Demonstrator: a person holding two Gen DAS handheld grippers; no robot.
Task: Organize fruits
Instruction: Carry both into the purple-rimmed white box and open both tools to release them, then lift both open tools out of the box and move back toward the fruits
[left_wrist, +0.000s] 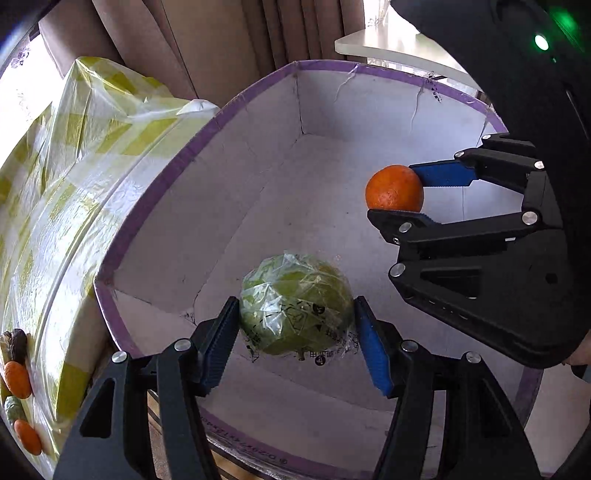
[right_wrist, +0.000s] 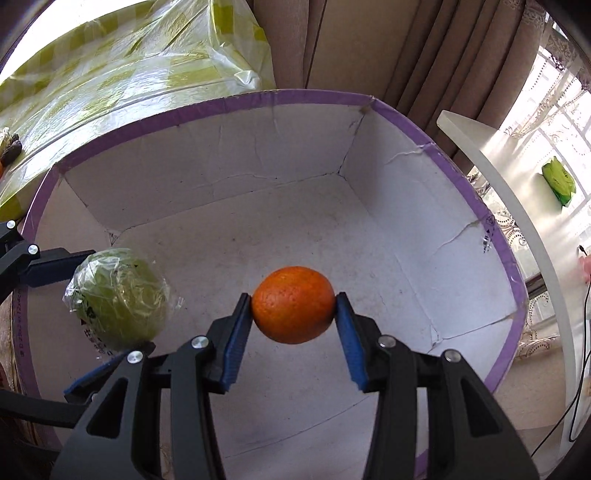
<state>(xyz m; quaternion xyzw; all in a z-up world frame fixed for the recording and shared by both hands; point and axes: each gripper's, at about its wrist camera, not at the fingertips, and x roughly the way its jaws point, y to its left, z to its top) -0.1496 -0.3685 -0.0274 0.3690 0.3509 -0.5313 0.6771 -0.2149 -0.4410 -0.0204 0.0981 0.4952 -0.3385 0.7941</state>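
My left gripper is shut on a green fruit wrapped in clear plastic and holds it over the open white cardboard box with purple-taped rim. My right gripper is shut on an orange and holds it above the box floor. The right gripper also shows in the left wrist view with the orange. The wrapped green fruit and the left gripper show at the left of the right wrist view.
A table under a yellow-checked plastic cloth stands left of the box, with two oranges, another wrapped green fruit and a dark item on it. Brown curtains hang behind. A white shelf stands at the right.
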